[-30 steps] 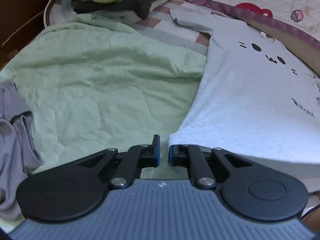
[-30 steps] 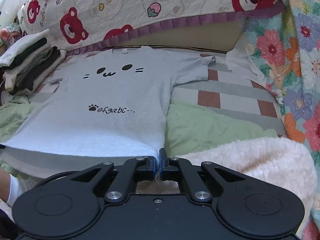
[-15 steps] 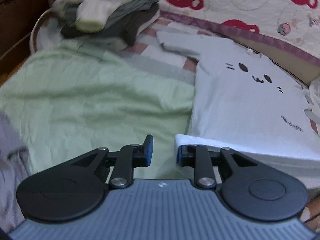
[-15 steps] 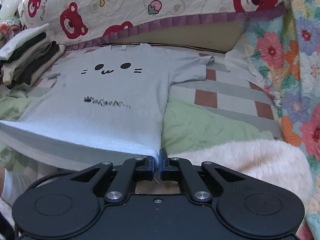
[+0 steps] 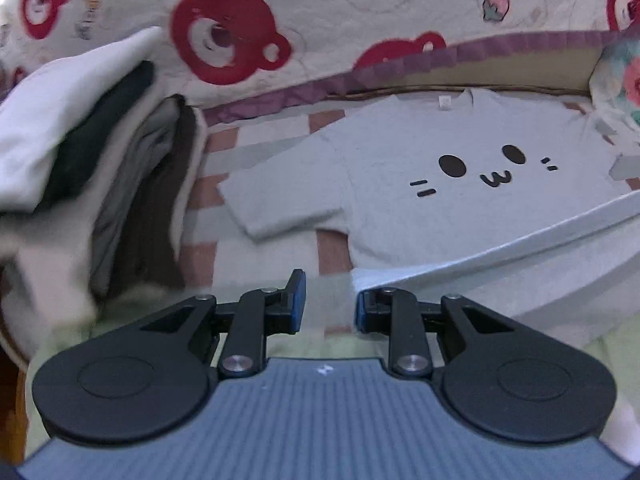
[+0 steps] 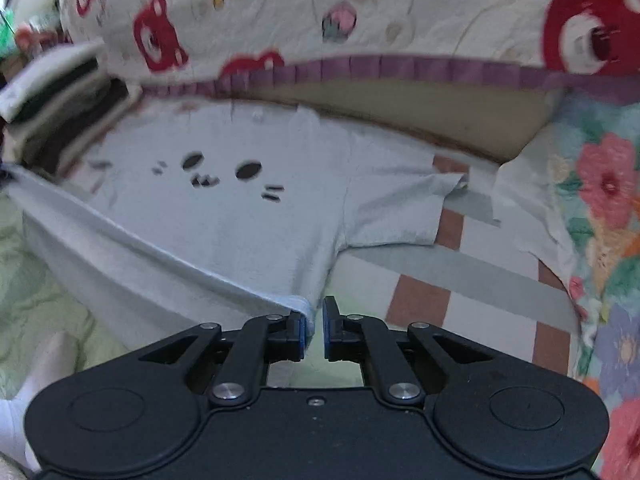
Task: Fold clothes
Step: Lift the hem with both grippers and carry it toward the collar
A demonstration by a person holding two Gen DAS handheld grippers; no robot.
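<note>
A big bear quilt [image 5: 360,20] hangs along the back of the bed [image 6: 460,276]. The bed has a cover with brown and white squares, and a green blanket [image 6: 24,280] lies on its near part.

The gray shirt [image 5: 460,200] lies flat on the bed with its cat face up. Its bottom edge is lifted and pulled up over the shirt, toward the face. A flower blanket [image 6: 608,208] is at the right side.

A stack of folded clothes [image 5: 100,184] sits just beside the shirt's left sleeve.

The left gripper [image 5: 328,304] is wide apart. One corner of the shirt's bottom edge rests on its right finger, not pinched.

The right gripper [image 6: 315,328] is a little apart. The other corner lies against its left finger, and the fingers do not squeeze it.
</note>
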